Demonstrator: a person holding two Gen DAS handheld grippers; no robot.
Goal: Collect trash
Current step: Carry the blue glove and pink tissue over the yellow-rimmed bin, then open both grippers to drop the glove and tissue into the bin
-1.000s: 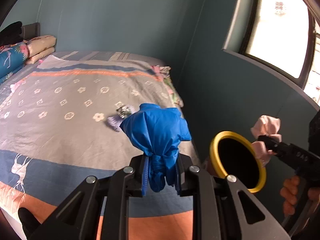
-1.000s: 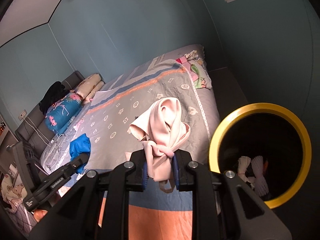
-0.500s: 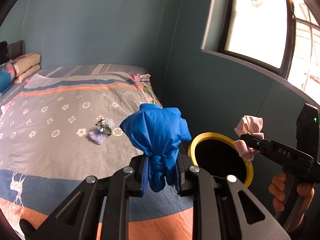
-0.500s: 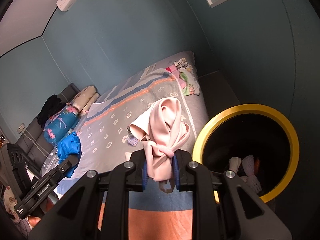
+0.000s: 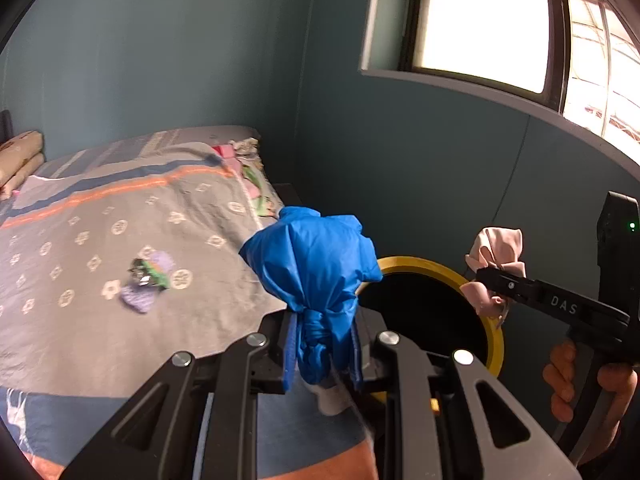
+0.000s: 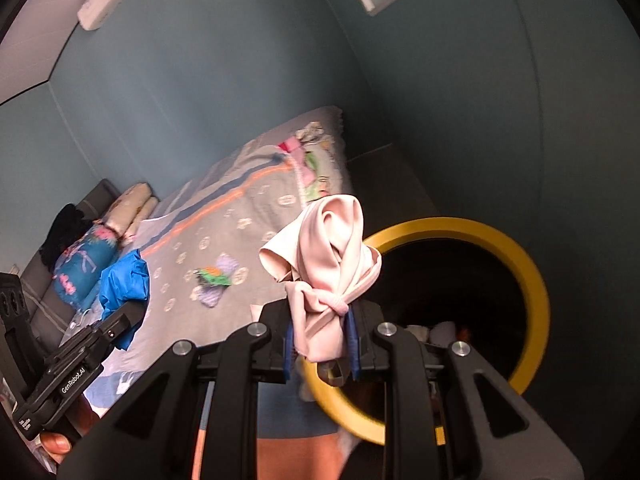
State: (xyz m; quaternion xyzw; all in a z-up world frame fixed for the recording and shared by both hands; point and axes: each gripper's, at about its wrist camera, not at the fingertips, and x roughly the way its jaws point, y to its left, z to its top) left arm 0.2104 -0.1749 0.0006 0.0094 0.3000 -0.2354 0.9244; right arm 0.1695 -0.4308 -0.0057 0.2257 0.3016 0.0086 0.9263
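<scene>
Grippers are carrying trash beside the bed point(image 5: 100, 208): left gripper point(image 5: 322, 354) pinching a blue bag point(image 5: 316, 264), right gripper point(image 6: 320, 346) pinching a pink bag point(image 6: 332, 256), near the yellow-rimmed bin point(image 6: 532, 280). Letting go short of the rim risks a miss.

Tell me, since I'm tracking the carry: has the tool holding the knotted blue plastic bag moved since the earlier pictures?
Yes. The knotted blue plastic bag has swung off the grey patterned bedspread toward the yellow-rimmed bin.

Teal walls point(image 5: 180, 60), bright window point(image 5: 480, 20) — a patterned bed point(image 5: 100, 240) below.
</scene>
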